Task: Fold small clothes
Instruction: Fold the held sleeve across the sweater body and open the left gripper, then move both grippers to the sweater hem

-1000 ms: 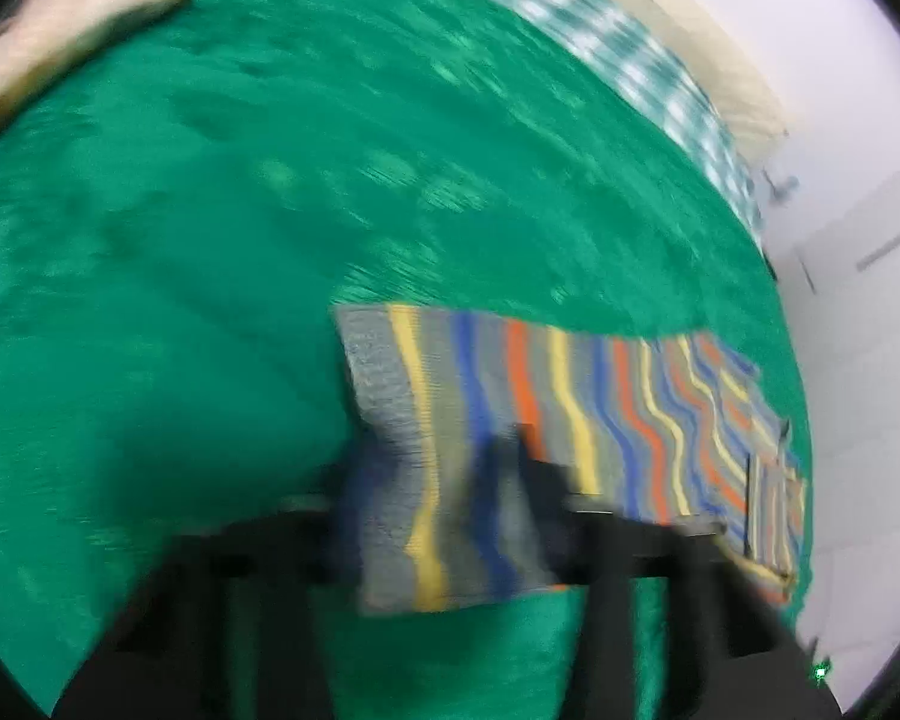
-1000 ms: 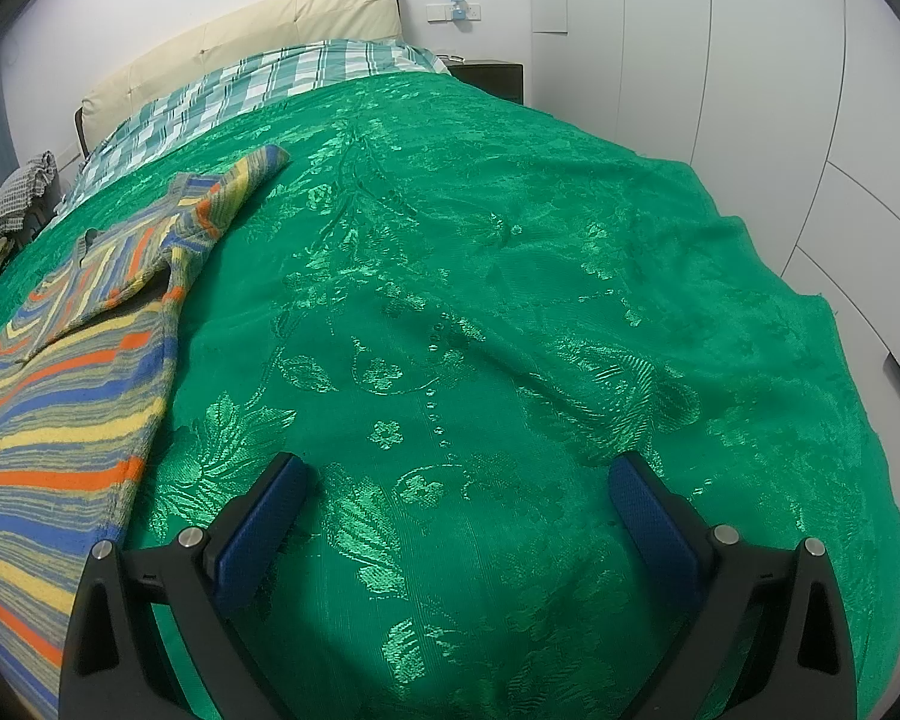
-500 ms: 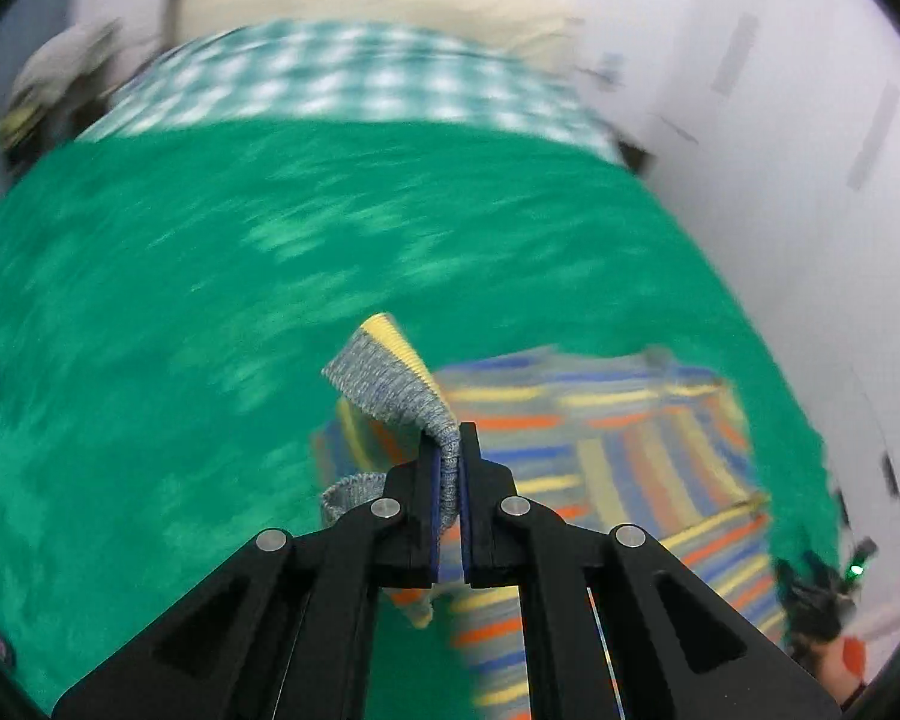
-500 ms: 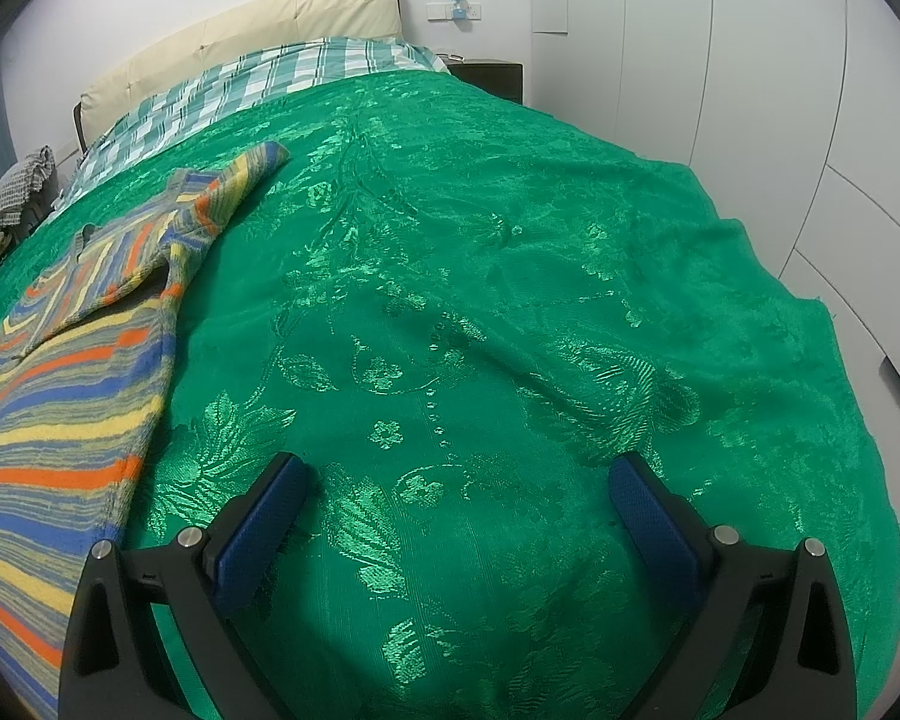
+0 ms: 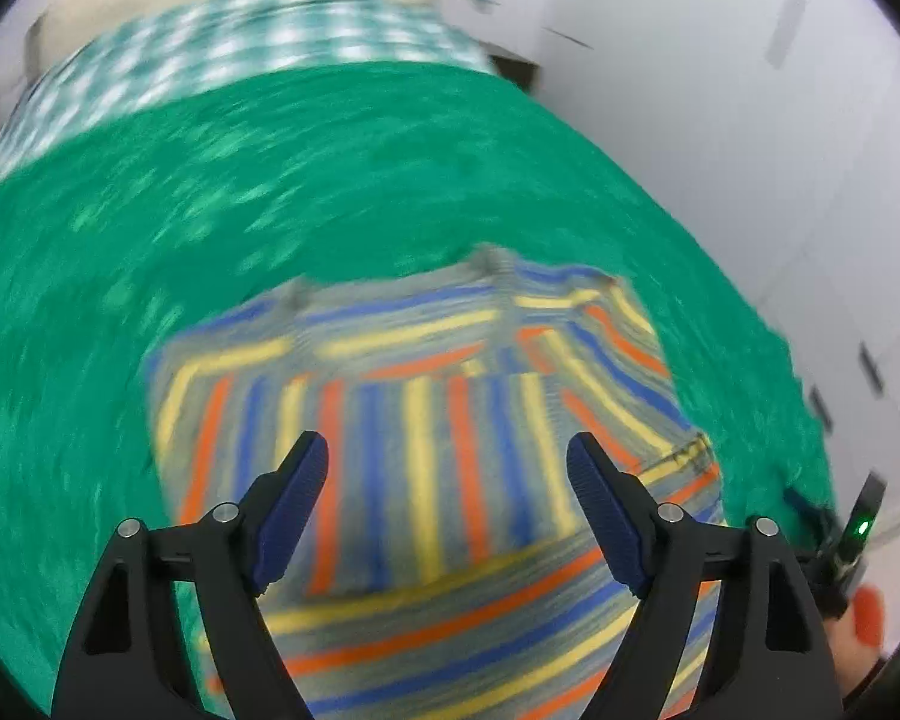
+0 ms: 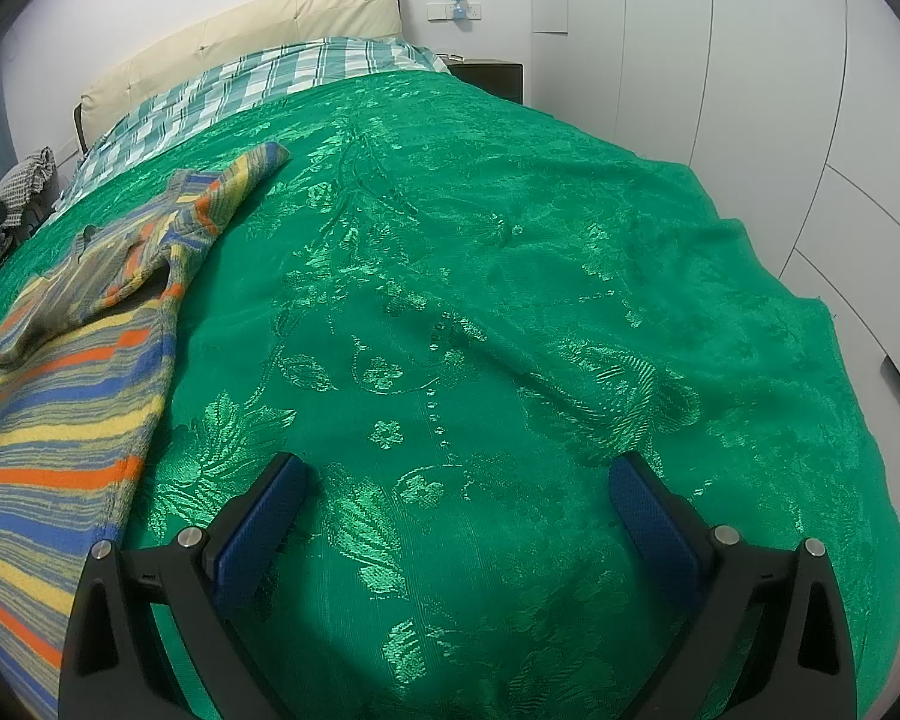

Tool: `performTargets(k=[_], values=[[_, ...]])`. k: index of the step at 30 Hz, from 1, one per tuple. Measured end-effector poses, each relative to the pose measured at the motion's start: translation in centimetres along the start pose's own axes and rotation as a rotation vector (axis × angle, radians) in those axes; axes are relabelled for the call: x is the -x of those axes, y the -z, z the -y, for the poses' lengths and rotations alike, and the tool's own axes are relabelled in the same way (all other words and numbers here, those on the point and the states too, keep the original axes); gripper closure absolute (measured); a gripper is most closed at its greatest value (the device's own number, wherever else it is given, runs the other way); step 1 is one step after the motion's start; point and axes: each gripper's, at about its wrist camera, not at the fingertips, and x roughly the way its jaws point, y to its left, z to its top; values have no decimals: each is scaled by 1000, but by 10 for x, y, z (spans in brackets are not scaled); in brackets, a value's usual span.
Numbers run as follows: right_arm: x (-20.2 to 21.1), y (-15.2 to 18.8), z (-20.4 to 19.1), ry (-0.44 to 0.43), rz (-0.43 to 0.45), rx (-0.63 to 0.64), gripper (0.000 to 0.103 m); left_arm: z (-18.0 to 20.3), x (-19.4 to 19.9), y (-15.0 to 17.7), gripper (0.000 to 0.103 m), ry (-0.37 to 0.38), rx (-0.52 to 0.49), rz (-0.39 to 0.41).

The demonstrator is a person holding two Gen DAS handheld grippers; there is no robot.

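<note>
The striped knit sweater (image 5: 426,420) is spread on the green bedspread (image 5: 270,180), filling the lower middle of the left wrist view, one sleeve folded across its body. The left gripper (image 5: 447,468) is seen opening, nothing between its jaws. The right gripper (image 6: 456,492) is held wide apart over bare bedspread, sweater at far left.

- Left wrist view smeared by motion: weave of the green bedspread (image 5: 222,192) unreadable, checks of the plaid sheet (image 5: 228,54) run together.
- Striped sweater (image 5: 438,420) partly hidden behind the fingers (image 5: 288,498) of the left gripper (image 5: 447,474); in the right wrist view cut off by the left edge.
- Other handheld device (image 5: 852,546) at the rim, mostly cropped, shape unclear.
</note>
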Motion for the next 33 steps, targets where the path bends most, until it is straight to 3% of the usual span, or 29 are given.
performTargets(k=[4, 9, 12, 16, 21, 26, 30, 33], values=[[-1, 0, 0, 1, -1, 3, 2, -62, 33, 45, 15, -94, 114, 20], [-2, -1, -2, 3, -3, 6, 2, -121, 76, 151, 15, -184, 264, 2], [-2, -2, -2, 7, -3, 9, 2, -124, 96, 209, 15, -171, 337, -7], [-3, -4, -3, 5, -9, 13, 1, -106, 115, 255, 15, -175, 394, 10], [14, -12, -2, -1, -47, 17, 2, -90, 132, 289, 15, -131, 461, 32], [56, -9, -5, -133, -104, -10, 2, -70, 127, 302, 14, -96, 391, -34], [85, 4, -10, -245, -233, -32, 2, -49, 116, 311, 14, -91, 298, -92], [94, 22, -19, -354, -387, -39, 2, -39, 109, 312, 14, -89, 261, -107]])
